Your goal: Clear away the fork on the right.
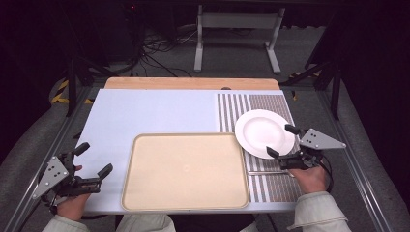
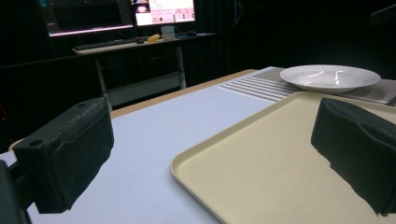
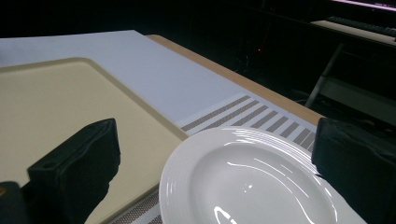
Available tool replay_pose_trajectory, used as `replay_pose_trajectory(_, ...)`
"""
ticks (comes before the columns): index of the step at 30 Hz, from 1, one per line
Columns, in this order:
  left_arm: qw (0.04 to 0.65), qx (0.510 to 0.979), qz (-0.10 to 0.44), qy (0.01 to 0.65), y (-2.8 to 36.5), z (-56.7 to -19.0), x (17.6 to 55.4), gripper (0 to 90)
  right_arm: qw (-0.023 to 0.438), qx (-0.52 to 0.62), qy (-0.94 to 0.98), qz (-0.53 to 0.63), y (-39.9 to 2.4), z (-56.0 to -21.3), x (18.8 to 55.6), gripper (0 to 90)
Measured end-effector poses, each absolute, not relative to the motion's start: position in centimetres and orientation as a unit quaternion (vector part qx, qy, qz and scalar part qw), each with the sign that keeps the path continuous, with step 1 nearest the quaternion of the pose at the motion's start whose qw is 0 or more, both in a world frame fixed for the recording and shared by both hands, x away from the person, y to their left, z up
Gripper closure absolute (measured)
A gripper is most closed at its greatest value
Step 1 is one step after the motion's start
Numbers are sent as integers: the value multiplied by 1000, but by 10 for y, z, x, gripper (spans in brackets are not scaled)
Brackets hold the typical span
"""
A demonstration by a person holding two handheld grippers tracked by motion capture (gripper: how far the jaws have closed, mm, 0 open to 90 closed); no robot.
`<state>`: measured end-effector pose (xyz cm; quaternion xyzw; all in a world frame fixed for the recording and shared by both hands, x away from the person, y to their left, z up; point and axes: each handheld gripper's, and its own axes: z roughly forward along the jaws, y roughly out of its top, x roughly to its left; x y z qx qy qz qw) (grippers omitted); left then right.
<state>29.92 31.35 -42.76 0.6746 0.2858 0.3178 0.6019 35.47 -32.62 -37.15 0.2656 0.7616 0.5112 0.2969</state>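
Both hands sit nearest: left hand-held gripper (image 1: 92,159) spread at seven o'clock, right hand-held gripper (image 1: 283,141) spread around the round white plate (image 1: 265,133) at three o'clock. Left gripper view adds lit monitors (image 2: 116,11) beyond the pale tabletop (image 1: 145,113) and beige rectangular tray (image 1: 183,171).

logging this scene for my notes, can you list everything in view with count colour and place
plate: 1, white, on the striped mat, its left edge over the tray's far right corner
tray: 1, beige, bare, near middle of the table
striped mat: 1, grey and white, right part of the table
utensil: 1, silvery, thin, on the mat near the right tongs; type unclear
table: 1, pale blue top with a wooden far edge
monitors: 2, lit, on a desk beyond the table
left tongs: 1, black, open, left of the tray
right tongs: 1, black, open, at the plate's right rim
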Motion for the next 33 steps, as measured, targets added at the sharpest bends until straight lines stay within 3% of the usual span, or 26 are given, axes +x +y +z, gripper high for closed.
replay_pose_trajectory(7,602,675,318,285,314,-428,299,0,292,241,796,472,-323,-360,362,65)
replay_pose_trajectory(33,600,678,317,283,313,-427,300,0,190,187,940,214,-314,-344,372,96)
